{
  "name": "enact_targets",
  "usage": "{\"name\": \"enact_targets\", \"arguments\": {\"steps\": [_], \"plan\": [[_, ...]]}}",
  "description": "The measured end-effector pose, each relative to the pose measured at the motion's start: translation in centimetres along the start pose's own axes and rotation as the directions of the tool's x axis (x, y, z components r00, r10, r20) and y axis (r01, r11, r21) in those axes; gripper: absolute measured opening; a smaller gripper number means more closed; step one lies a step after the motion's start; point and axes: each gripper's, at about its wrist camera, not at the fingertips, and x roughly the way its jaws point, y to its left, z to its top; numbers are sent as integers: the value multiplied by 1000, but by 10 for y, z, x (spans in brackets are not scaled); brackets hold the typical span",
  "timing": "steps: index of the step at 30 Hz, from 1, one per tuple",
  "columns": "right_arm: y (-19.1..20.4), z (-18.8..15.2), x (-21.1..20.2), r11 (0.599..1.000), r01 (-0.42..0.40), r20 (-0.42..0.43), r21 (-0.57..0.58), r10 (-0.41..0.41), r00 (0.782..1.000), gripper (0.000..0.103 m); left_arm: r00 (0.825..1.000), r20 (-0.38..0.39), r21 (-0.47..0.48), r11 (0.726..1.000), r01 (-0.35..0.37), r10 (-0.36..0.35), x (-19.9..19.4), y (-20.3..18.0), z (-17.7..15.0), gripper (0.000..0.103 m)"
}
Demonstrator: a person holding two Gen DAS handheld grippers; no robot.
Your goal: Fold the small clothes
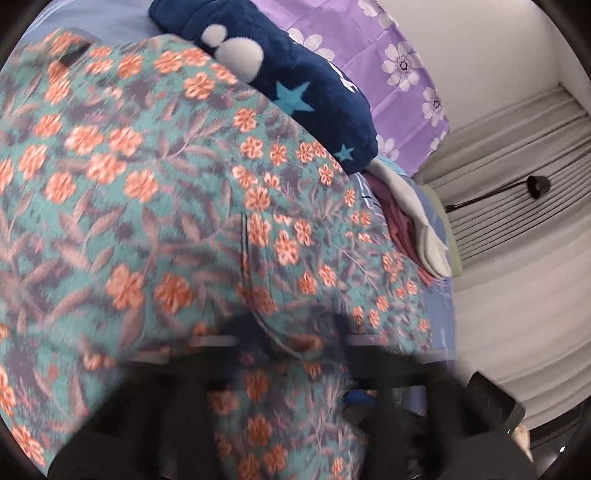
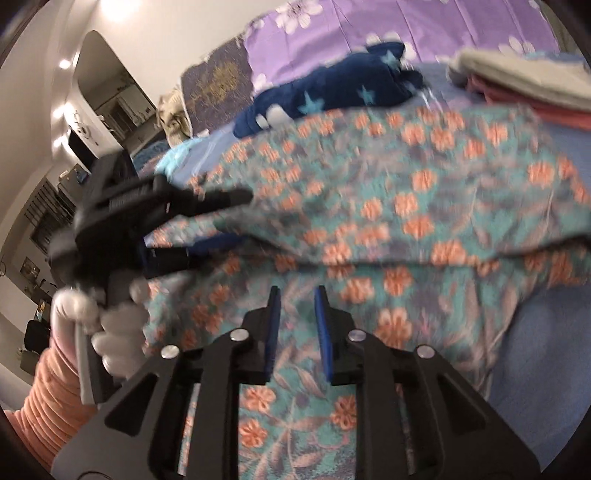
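A teal garment with orange flowers (image 1: pixel 155 192) fills the left wrist view and lies spread on the bed in the right wrist view (image 2: pixel 406 206). My left gripper (image 1: pixel 295 354) is blurred and the cloth drapes over its fingers. Seen from the right wrist, the left gripper (image 2: pixel 225 225) has one finger above and one below a lifted fold of the garment, pinching it. My right gripper (image 2: pixel 297 295) hovers just above the garment, its blue pads (image 2: pixel 273 306) a narrow gap apart with nothing between them.
A navy plush garment with blue stars (image 1: pixel 314 88) (image 2: pixel 332 92) lies behind the floral one. A stack of folded clothes (image 1: pixel 413 229) (image 2: pixel 524 85) sits at the bed's far side. A purple flowered sheet (image 2: pixel 406 26) hangs behind. A white-gloved hand (image 2: pixel 114 325) holds the left gripper.
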Motion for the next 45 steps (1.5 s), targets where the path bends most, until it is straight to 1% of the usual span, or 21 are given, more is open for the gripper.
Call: {"name": "enact_targets", "arguments": {"steps": [2,3,7,9,10,12,14,17,19,22,24,27,28,30,31,33,34,35,37,41,45], "plan": [[-1,-1,0,1000,-7,8,4,7,1000,20,999,27,41,999,21,-22,-6,-13,6,1],[-3,-1,-1,1000,-12,11,10,12,1000,20,998,62,88,996,20,-25,-16,-25,10,1],[-11,-2,-2,998,-43,13,49,43,999,20,973,221,279,960,1,-65,-84,-76,27,1],[-11,-3,-3,998,-43,15,48,42,999,20,955,291,349,935,-58,-49,-117,-87,28,2],[-11,-3,-3,998,-41,16,46,40,999,20,942,336,383,916,-116,-21,-138,-86,27,2],[-12,-3,-3,998,-44,15,47,43,999,20,925,378,402,895,-194,31,-156,-78,24,2],[-13,-3,-3,997,-53,15,56,52,999,20,908,401,379,880,-287,123,-166,-52,22,2],[-14,-3,-2,996,-58,16,62,57,998,20,889,395,310,877,-366,232,-165,-11,22,2],[-15,-3,-1,997,-56,16,60,55,998,20,872,383,267,868,-419,303,-159,16,25,2],[-16,-3,0,997,-56,16,59,55,998,20,853,371,204,864,-461,367,-158,47,30,2],[-16,-4,1,996,-60,16,63,60,998,20,842,379,163,868,-469,383,-162,59,31,0],[-17,-5,2,995,-68,14,69,67,998,20,842,415,117,898,-425,345,-180,65,33,0],[-18,-5,2,995,-69,14,70,68,998,20,836,437,115,902,-417,331,-189,64,31,0],[-18,-3,0,995,-72,13,71,71,997,21,824,459,125,895,-429,331,-199,63,29,0],[-18,-3,0,995,-72,14,70,72,997,21,825,452,127,892,-435,338,-198,63,28,0],[-18,-3,0,995,-72,14,68,71,997,22,842,399,129,887,-444,364,-187,68,29,0],[-18,-3,0,995,-72,14,67,72,997,22,853,355,130,883,-450,383,-176,73,28,3],[-18,-4,0,995,-73,15,66,72,997,23,858,329,130,882,-454,394,-169,76,27,14],[-18,-4,0,995,-75,15,66,74,997,23,867,287,127,881,-455,407,-150,82,24,29],[-17,-4,0,994,-82,15,68,81,997,24,861,255,139,864,-483,441,-122,86,25,36],[-20,-4,-1,992,-99,17,78,97,995,25,840,237,157,834,-529,488,-100,87,36,37]]}}
